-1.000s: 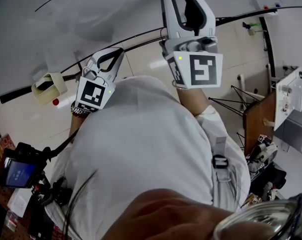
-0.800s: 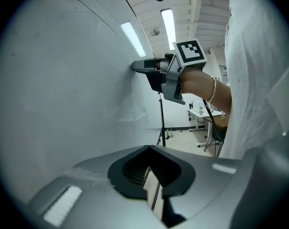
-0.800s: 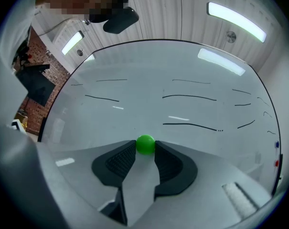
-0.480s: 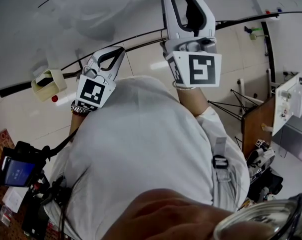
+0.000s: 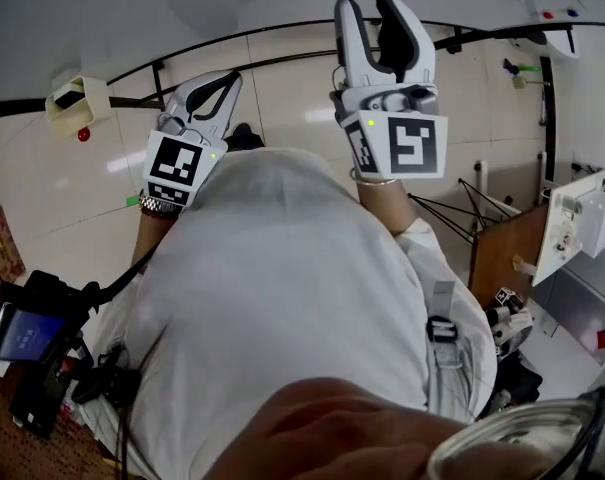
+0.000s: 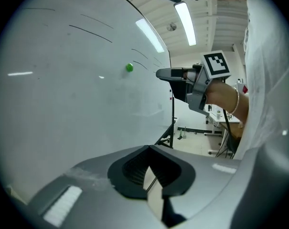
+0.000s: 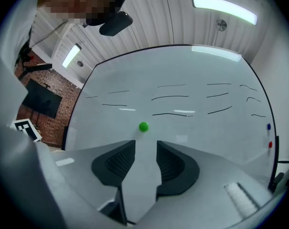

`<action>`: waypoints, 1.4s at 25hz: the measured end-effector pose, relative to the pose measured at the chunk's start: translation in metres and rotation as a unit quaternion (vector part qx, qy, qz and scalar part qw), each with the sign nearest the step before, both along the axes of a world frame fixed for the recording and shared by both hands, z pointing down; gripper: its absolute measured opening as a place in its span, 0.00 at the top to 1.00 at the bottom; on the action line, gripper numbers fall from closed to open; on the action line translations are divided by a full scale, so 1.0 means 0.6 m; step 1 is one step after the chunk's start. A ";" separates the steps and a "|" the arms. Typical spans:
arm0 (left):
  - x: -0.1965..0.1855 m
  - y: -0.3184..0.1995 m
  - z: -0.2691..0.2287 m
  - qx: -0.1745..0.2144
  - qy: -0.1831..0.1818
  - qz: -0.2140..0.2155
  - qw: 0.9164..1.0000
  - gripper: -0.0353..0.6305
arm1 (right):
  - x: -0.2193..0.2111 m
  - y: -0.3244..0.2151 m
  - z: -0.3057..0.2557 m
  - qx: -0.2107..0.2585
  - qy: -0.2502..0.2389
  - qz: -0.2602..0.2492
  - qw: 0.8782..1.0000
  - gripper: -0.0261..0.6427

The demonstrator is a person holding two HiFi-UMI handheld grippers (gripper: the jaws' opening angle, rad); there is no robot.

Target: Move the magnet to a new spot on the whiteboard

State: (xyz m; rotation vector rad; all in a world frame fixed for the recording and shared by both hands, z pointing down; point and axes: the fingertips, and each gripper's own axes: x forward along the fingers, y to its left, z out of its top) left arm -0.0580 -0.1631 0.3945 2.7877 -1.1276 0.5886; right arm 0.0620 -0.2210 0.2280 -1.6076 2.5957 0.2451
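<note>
Right gripper [image 7: 145, 144] jaws: spread apart, nothing between the ribbed black pads [image 7: 116, 161]. Aimed at the whiteboard [image 7: 197, 128].

Green magnet [image 7: 143, 126]: stuck on the board face, just beyond the open tips and in line with the gap, touching neither jaw.

Above the magnet: several short black marker lines [image 7: 170, 98]. At the board's right edge: a blue magnet [image 7: 268, 126] over a red magnet [image 7: 270, 144].

Left gripper [image 6: 149, 149] jaws: closed together, meeting at the tips, nothing clamped. Held lower than the right gripper and to its left in the head view, both raised ahead of the person's white shirt [image 5: 282, 298].

From the left gripper view: green magnet apart from the right gripper's tips, with bare board between.
</note>
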 end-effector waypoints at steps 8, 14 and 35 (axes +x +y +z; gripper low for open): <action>0.097 0.246 -0.008 -0.021 0.057 -0.108 0.992 0.94 | 0.153 0.234 0.072 -0.049 -0.015 -0.062 0.997 0.76; 0.075 0.266 0.016 -0.050 0.079 -0.134 0.987 0.94 | 0.213 0.234 0.109 -0.063 -0.003 -0.022 0.998 0.76; -0.114 0.494 -0.056 0.005 0.105 -0.149 0.983 0.94 | -0.007 0.484 0.062 -0.040 -0.002 -0.066 0.997 0.80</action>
